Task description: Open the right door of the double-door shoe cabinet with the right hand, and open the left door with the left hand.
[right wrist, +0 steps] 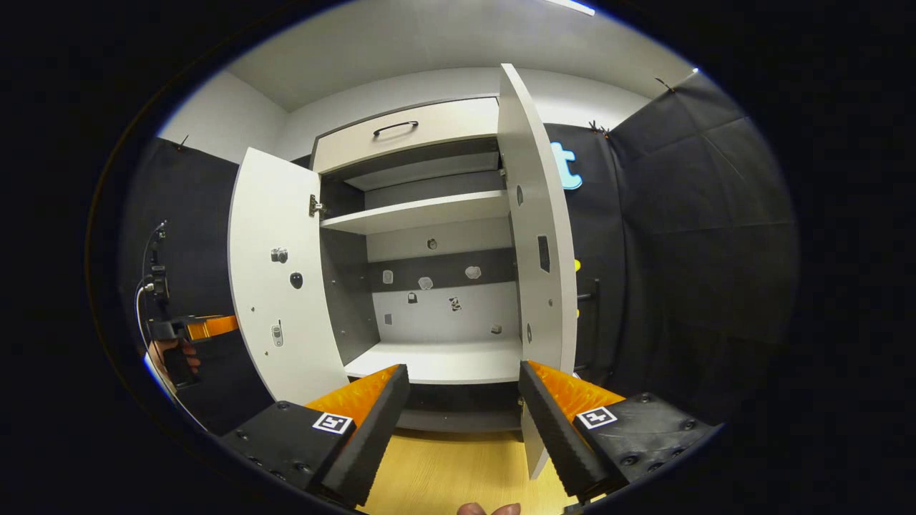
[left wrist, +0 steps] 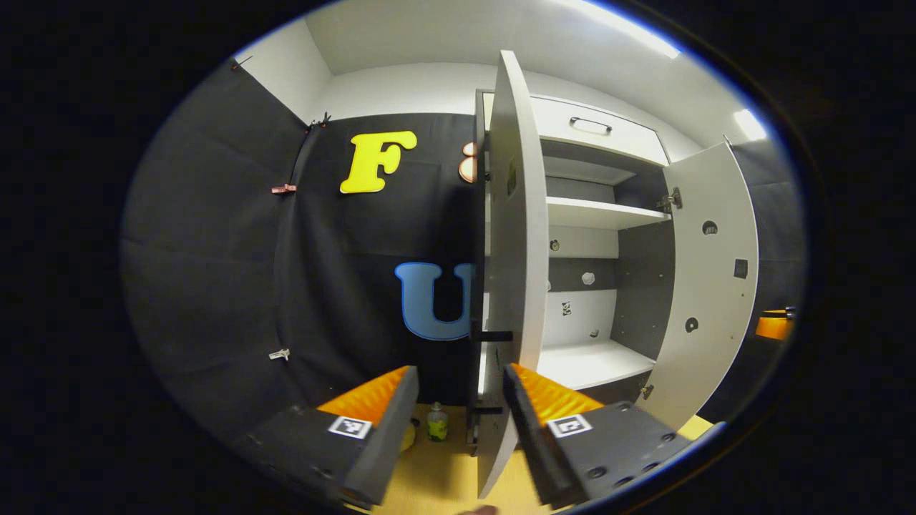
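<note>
Right hand-held gripper (right wrist: 464, 415) gapes before the open shoe cabinet (right wrist: 429, 214), shelves bare.

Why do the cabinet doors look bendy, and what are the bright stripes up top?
Left gripper view: the fisheye lens bows the left door; ceiling lights glare white. Right gripper view: the right door curves too, with a ceiling light at the top edge.

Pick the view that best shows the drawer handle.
The right gripper view: the drawer handle faces the camera nearly head-on, a dark bar on the drawer above the open shelves. The left gripper view catches the handle too, but at a slant, beyond the open left door.
</note>
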Demonstrator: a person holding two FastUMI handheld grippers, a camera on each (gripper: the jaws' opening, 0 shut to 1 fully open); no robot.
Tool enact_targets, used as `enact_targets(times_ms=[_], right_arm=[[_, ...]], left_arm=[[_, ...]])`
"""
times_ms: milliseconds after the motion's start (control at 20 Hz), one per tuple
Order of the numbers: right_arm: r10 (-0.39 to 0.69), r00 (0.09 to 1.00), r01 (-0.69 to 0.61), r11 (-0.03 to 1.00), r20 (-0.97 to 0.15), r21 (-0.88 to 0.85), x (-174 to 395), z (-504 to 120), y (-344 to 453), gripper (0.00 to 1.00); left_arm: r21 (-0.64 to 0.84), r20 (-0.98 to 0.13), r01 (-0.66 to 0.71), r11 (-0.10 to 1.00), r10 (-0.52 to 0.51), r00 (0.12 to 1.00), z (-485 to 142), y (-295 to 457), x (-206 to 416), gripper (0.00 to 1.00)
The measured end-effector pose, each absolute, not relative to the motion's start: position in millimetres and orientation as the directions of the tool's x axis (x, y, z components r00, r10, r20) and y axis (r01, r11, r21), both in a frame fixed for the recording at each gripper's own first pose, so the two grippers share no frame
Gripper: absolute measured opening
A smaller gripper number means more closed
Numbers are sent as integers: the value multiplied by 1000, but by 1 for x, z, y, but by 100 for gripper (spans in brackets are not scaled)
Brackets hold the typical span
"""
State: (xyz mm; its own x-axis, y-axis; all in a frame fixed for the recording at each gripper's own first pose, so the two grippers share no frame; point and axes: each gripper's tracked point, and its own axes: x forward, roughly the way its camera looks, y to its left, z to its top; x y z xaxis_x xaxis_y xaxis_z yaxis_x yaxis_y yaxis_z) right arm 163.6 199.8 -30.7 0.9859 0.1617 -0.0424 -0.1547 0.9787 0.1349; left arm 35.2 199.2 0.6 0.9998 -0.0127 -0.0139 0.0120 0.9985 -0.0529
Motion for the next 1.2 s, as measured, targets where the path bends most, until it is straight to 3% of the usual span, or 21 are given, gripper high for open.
enact_targets(times_ms=[100, 850, 1200], right_arm=[[166, 986, -161, 979, -32, 128, 166, -26, 200, 98], [113, 994, -113, 984, 4, 137, 168, -8, 184, 98], [123, 992, -127, 985, 36, 120, 160, 3, 195, 98]], left_arm=[[-68, 0, 1, 998, -1, 1000, 5, 192, 22, 98], [-55, 18, -5, 998, 6, 1000, 20, 99, -15, 95], [-44, 44, 56, 997, -55, 998, 27, 50, -20, 95]])
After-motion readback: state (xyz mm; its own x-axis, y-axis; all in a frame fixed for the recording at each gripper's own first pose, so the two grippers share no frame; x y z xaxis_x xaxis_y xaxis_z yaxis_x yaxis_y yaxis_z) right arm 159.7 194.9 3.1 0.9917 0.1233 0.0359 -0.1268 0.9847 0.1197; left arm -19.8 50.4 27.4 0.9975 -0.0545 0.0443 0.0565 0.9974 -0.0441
